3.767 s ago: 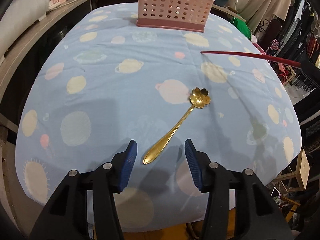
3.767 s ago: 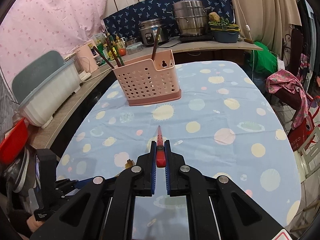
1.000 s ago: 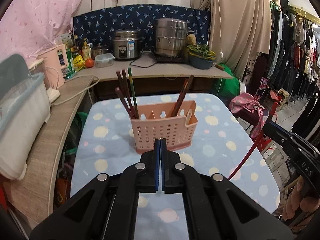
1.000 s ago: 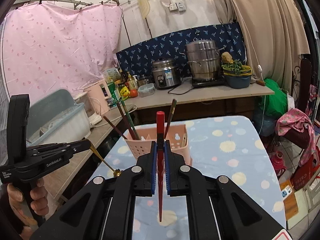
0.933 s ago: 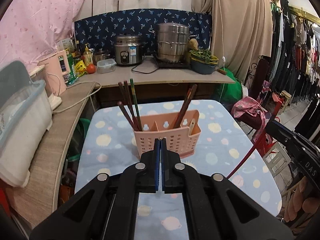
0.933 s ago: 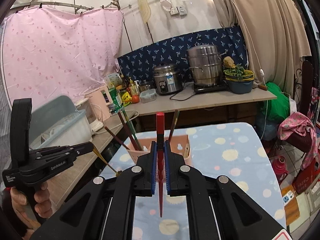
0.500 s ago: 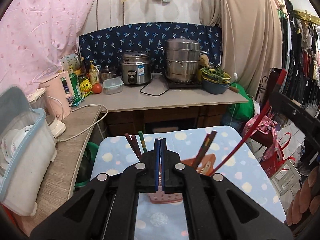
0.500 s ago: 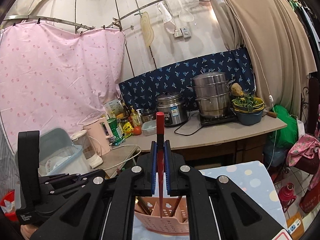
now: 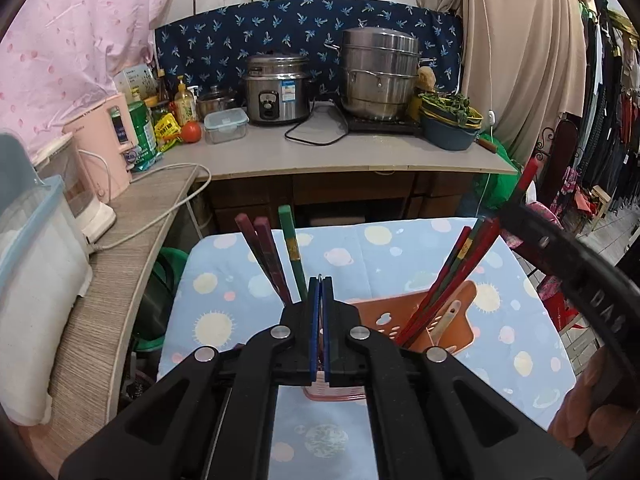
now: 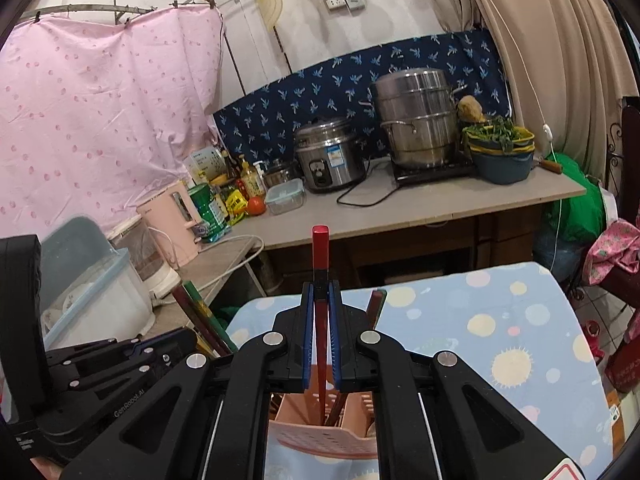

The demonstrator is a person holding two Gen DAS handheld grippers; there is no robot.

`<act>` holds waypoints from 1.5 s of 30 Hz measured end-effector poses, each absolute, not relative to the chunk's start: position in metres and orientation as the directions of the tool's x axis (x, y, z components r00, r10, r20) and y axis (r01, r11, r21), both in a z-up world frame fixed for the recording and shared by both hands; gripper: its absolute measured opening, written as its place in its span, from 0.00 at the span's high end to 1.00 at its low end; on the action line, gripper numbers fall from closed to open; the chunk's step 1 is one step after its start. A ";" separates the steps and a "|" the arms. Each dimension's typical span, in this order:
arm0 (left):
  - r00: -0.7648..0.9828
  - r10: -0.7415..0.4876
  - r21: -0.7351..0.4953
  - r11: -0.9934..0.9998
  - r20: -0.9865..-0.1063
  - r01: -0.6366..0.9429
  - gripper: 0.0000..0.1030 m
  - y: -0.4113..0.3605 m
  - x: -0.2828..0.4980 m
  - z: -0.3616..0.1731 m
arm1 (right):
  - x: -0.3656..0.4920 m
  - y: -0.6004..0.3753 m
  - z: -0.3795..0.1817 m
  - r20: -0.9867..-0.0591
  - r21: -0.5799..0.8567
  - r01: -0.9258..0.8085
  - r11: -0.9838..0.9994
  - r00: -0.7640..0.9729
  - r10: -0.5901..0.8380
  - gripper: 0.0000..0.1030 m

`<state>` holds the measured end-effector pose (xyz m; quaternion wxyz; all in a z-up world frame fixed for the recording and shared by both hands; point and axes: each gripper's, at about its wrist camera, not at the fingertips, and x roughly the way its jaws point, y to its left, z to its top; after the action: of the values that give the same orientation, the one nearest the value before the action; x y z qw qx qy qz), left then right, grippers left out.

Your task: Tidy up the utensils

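We can't see much of the pink utensil holder [image 9: 452, 312]: in the left wrist view our left gripper [image 9: 320, 300] blocks its front, and in the right wrist view only its rim and perforated wall [image 10: 320, 436] show below the right gripper [image 10: 321, 300]. The gold spoon isn't clearly visible; just a thin sliver [image 9: 320, 277] peeks btwn the left pads, which are pressed together, so we can't tell what's pinched.

Right gripper is clamped on the red chopstick [image 10: 320, 248], upright, lower tip inside the holder.

Holder sits on the blue dotted tablecloth [image 9: 224, 280]. Left compartment has dark red and green chopsticks [image 9: 276, 256]; right one has leaning red chopsticks [image 9: 456, 268] w/ a pale utensil [image 9: 446, 320].
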<state>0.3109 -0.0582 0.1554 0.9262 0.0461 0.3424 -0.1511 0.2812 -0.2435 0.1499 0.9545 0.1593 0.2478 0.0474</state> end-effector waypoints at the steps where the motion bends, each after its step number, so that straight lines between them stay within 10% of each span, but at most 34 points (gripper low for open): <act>1: 0.719 -0.247 -0.019 0.951 -0.649 0.309 0.99 -0.059 0.312 0.153 | 0.282 -0.243 0.146 -0.469 0.330 -0.011 0.944 0.866 0.174 0.93; 14: 0.773 -0.212 0.017 0.961 -0.597 0.276 0.54 -0.064 0.283 0.161 | 0.237 -0.240 0.148 -0.471 0.285 0.004 0.959 0.871 0.137 0.69; 45: 0.745 -0.132 0.026 0.980 -0.654 0.197 0.30 -0.044 0.182 0.121 | 0.131 -0.220 0.112 -0.574 0.174 0.065 0.983 0.818 0.047 0.47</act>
<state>0.1821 -0.0443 0.1211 0.9329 0.0468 0.3461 -0.0880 0.1310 -0.2204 0.1116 0.9487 0.0931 0.3020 -0.0048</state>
